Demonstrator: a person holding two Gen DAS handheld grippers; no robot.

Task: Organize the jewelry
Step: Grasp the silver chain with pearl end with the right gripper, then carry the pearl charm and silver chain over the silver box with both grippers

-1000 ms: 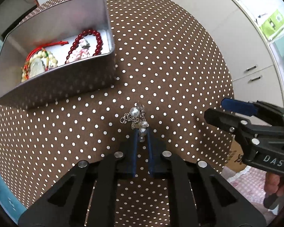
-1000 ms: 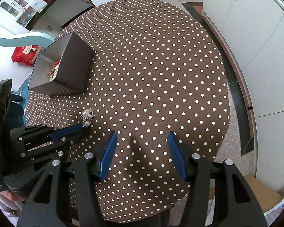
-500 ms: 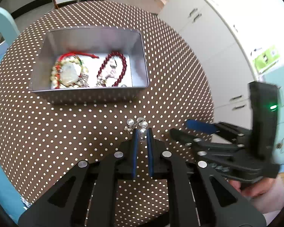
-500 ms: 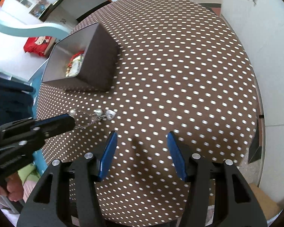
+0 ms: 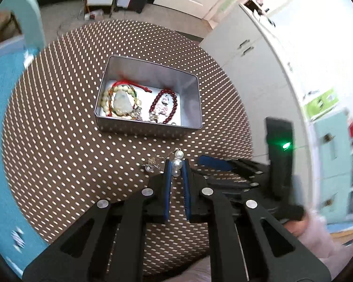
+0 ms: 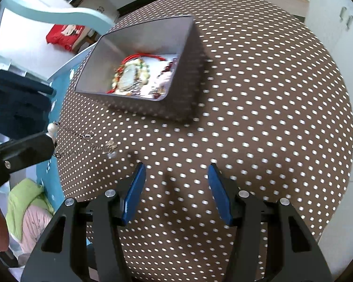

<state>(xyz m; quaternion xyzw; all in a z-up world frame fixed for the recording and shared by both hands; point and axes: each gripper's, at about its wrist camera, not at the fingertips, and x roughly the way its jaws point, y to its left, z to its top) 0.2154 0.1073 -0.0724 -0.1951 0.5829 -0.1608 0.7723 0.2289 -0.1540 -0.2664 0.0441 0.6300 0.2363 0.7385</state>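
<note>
Pearl beads on a thin silver chain, the pearl bracelet [image 5: 176, 164], sit pinched between the blue pads of the left gripper [image 5: 176, 167], whose jaws are drawn in tight around the beads. Part of the chain and a small charm trail off to the left of the fingers, hanging above the brown, white-dotted cloth of the round desk [image 5: 58, 141]; in the right wrist view the same chain [image 6: 87, 141] stretches from the left gripper [image 6: 47, 141] out over the desk's edge region, and whether its far end touches the cloth cannot be told.

Beyond the held piece stands a rectangular metal tin [image 5: 150, 127], open at the top, resting on the desk well apart from the left gripper. Inside it, on the left, lies a pale beaded bracelet with a red cord and a whitish pendant [image 5: 121, 99]; on the right lies a ring of dark red beads [image 5: 164, 105] around a small pinkish charm. The two pieces lie near each other on the tin's light floor.

The right gripper [image 6: 176, 188] hovers above bare cloth nearer the camera than the tin [image 6: 181, 75], its blue pads spread wide with nothing between them. It also shows in the left wrist view, low to the right of the left gripper.
</note>
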